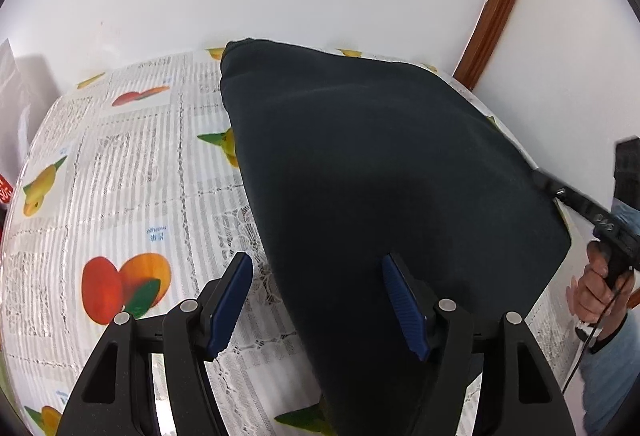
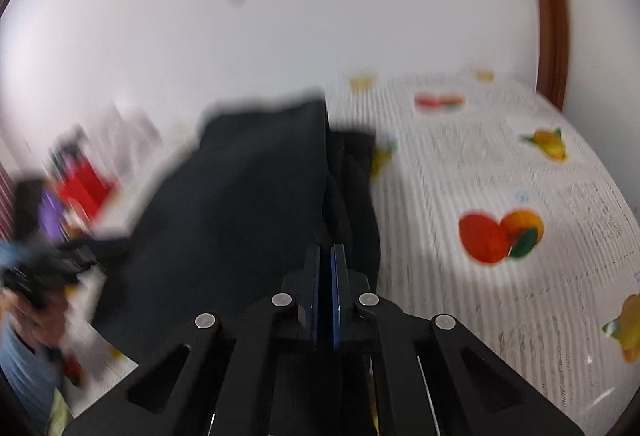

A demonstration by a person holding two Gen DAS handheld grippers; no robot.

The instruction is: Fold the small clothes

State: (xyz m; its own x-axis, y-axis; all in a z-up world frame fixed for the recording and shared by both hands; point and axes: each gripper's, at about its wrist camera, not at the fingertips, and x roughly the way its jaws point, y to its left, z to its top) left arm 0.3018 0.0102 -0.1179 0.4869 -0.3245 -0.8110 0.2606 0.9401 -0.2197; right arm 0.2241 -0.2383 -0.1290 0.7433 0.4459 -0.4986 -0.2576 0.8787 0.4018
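Left gripper gapes wide, blue pads apart, nothing between them. Right gripper is pinched tight on the dark garment, which runs from 6 toward 12 o'clock across the fruit-print tablecloth.

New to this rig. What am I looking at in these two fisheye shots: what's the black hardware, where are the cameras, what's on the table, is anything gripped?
No robot here: a person holds a two-finger gripper in each hand, each with a camera looking along its fingers. In the left wrist view, the left gripper is open over a dark garment lying on a fruit-print tablecloth; the person's other hand shows at the right edge. In the right wrist view, which is blurred, the right gripper has its fingers together, apparently pinching an edge of the same garment and lifting it.
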